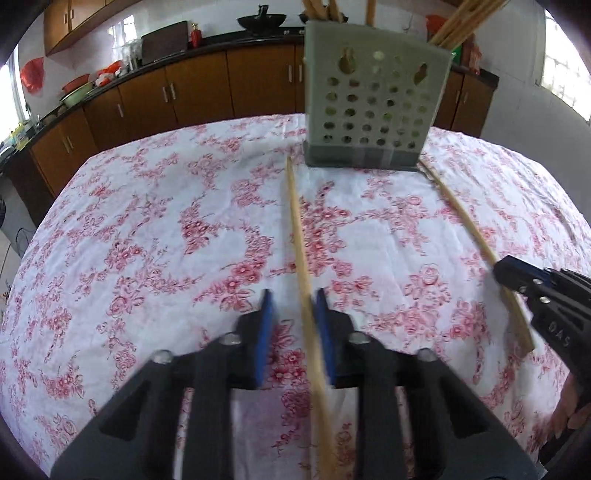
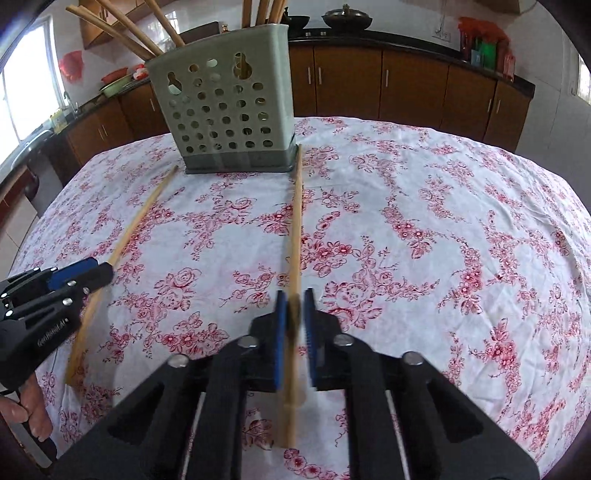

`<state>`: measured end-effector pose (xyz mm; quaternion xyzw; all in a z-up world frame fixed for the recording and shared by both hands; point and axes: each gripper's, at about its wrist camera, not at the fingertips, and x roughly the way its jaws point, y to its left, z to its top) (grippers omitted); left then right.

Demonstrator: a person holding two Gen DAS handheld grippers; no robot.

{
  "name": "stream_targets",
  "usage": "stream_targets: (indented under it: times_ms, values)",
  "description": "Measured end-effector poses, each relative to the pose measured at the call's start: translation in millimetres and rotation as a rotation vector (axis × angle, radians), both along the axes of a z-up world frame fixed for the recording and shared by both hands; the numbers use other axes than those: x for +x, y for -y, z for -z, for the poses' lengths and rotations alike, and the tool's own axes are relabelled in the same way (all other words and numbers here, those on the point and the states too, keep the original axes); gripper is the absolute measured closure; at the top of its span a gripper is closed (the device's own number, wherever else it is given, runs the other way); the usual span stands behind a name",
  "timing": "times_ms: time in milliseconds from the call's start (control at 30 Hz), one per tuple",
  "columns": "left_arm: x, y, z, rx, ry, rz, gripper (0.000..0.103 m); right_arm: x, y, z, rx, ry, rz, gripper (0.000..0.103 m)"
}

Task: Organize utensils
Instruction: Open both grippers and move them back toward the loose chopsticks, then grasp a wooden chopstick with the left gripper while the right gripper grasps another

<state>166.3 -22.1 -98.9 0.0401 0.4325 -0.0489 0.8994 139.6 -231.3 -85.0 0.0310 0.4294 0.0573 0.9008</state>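
A home kitchen is being shown. The far wall is being lined by brown wooden base cabinets [image 2: 413, 88] under a dark worktop [image 1: 207, 46], with matching wall cabinets [image 1: 74, 22] being seen above. A black wok [image 1: 261, 19] is being kept on the worktop, and coloured basins [image 1: 75, 88] are being stacked near a window [image 2: 26, 81]. The counter is being covered by a white cloth with pink flowers [image 2: 424, 229], and chopsticks are being stored in a perforated holder [image 1: 375, 103].
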Motion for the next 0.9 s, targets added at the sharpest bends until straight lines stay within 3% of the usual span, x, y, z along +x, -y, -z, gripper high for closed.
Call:
stream_targets:
  times_ms: [100,333,900]
  values:
    - [7.2,-6.9,-1.4,-0.001,-0.014,0.003,0.094,1.1,7.3,0.5,-0.012,0.002,0.017,0.095]
    - [37.3,-43.4,-3.7,-0.023,-0.019,-0.094,0.093,15.3,38.3,1.2,-0.027,0.006,0.115,0.095]
    - [45.5,-49.0,-2.4,-0.058,-0.002,-0.095,0.09,25.1,40.3,3.8,-0.042,0.004,0.104,0.095]
